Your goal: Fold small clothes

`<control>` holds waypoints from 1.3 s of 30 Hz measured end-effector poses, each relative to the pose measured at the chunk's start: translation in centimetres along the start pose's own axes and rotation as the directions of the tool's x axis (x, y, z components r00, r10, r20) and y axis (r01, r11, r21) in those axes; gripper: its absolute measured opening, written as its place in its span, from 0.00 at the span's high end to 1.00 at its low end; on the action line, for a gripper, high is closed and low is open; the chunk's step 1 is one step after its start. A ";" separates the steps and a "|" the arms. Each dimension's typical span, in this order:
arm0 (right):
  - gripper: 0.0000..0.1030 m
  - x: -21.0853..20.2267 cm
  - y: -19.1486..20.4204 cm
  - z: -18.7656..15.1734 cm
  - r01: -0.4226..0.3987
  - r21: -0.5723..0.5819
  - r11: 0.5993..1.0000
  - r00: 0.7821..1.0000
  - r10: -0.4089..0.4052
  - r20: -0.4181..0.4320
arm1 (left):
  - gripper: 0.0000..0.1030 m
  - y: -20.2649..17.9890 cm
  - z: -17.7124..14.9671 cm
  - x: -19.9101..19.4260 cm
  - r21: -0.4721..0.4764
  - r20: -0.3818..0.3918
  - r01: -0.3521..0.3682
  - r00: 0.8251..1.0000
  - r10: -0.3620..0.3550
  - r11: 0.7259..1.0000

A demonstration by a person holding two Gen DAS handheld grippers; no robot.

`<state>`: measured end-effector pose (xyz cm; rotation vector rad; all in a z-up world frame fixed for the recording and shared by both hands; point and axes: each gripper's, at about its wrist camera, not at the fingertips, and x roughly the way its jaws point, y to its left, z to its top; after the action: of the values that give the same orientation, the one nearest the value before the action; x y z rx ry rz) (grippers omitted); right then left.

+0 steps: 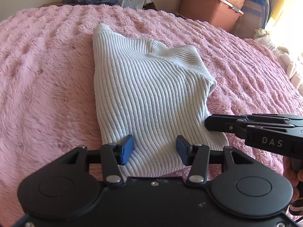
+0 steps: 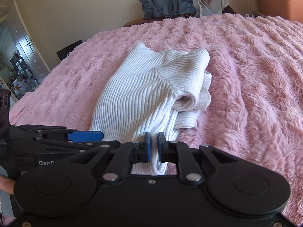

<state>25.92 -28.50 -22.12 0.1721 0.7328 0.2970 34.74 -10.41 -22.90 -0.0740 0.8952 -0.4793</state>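
Note:
A white ribbed knit garment [image 1: 147, 94] lies partly folded on the pink fluffy blanket [image 1: 47, 75]; its sleeves are tucked in along its right side [image 2: 189, 98]. My left gripper [image 1: 155, 152] is open, its blue pads on either side of the near hem, just above the cloth. My right gripper [image 2: 154, 145] is shut on the garment's near right edge, a fold of white knit pinched between its pads. It shows from the side in the left wrist view [image 1: 208, 123]. The left gripper shows at the left in the right wrist view [image 2: 85, 135].
The blanket covers a bed. Behind the bed are a dark blue bag [image 2: 166, 1], a brown storage box [image 1: 210, 9] and a clothes rack. A door [image 2: 30, 53] stands open at the far left. Bright window light falls at the right [image 1: 291, 19].

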 end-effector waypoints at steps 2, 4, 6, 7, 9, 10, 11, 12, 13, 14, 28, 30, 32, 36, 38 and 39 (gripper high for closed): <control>0.92 -0.9 0.0 0.0 0.006 0.004 1.000 1.000 -0.006 0.020 | 0.49 0.2 0.0 0.1 0.001 -0.004 0.006 1.000 -0.006 1.000; 0.92 -1.4 -0.2 -0.2 0.017 0.020 1.000 1.000 -0.017 0.018 | 0.49 0.6 -0.1 0.1 -0.008 -0.006 0.013 1.000 -0.013 1.000; 0.92 -1.2 -0.7 -0.7 0.031 0.037 0.999 0.999 -0.031 0.005 | 0.49 0.8 -0.2 0.1 -0.021 -0.007 0.018 1.000 -0.018 1.000; 0.92 -1.0 -0.9 -1.0 0.031 0.049 0.998 1.000 -0.031 -0.005 | 0.49 0.9 -0.3 0.2 -0.025 -0.008 0.018 1.000 -0.018 1.000; 0.92 -0.3 -1.6 -1.7 0.027 0.088 0.996 0.999 -0.026 -0.022 | 0.49 1.0 -0.6 0.2 -0.022 -0.012 0.015 1.000 -0.015 1.000; 0.92 0.0 -1.7 -2.0 0.026 0.101 0.995 0.999 -0.024 -0.026 | 0.49 1.0 -0.6 0.2 -0.021 -0.012 0.013 1.000 -0.014 1.000; 0.92 0.1 -1.8 -2.1 0.021 0.109 0.994 1.000 -0.019 -0.024 | 0.49 0.9 -0.5 0.1 -0.020 -0.012 0.014 1.000 -0.014 1.000; 0.92 0.0 -1.8 -2.0 0.014 0.117 0.993 1.000 -0.012 -0.019 | 0.49 0.8 -0.4 -0.1 -0.023 -0.010 0.015 1.000 -0.015 1.000; 0.90 -0.2 -1.8 -1.8 0.005 0.127 0.992 1.000 -0.003 -0.011 | 0.49 0.7 -0.2 -0.4 -0.033 -0.002 0.023 1.000 -0.023 0.999; 0.89 -0.6 -1.8 -1.5 -0.012 0.140 0.990 1.000 0.012 0.004 | 0.49 0.7 0.1 -0.8 -0.041 0.005 0.029 1.000 -0.029 0.999; 0.63 6.7 -2.0 13.7 0.017 -0.226 0.974 0.997 0.002 0.080 | 0.49 0.8 2.5 -0.6 -0.060 0.078 0.050 0.996 -0.045 0.997; 0.64 9.0 -2.3 14.8 0.019 -0.263 0.965 1.000 -0.012 0.027 | 0.49 1.0 2.2 -0.2 -0.061 0.065 0.058 0.996 -0.054 0.996; 0.64 11.0 -2.5 15.2 0.015 -0.286 0.958 1.000 -0.021 -0.018 | 0.49 1.2 1.8 0.1 -0.063 0.055 0.066 0.997 -0.063 0.996; 0.60 13.7 -2.7 15.3 0.034 -0.313 0.949 0.997 -0.053 -0.053 | 0.48 1.5 1.4 0.5 -0.061 0.049 0.084 0.995 -0.081 0.995; 0.50 14.4 -3.0 15.3 0.022 -0.307 0.951 0.997 -0.042 -0.060 | 0.48 1.7 1.4 0.6 -0.059 0.044 0.090 0.995 -0.088 0.994; 0.52 14.7 -3.1 15.3 0.010 -0.301 0.954 0.997 -0.032 -0.067 | 0.48 1.8 1.4 0.7 -0.062 0.045 0.095 0.995 -0.092 0.994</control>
<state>47.30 -27.38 -20.99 -0.1360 0.7500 0.3923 36.80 -9.24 -23.00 -0.1845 0.8689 -0.5341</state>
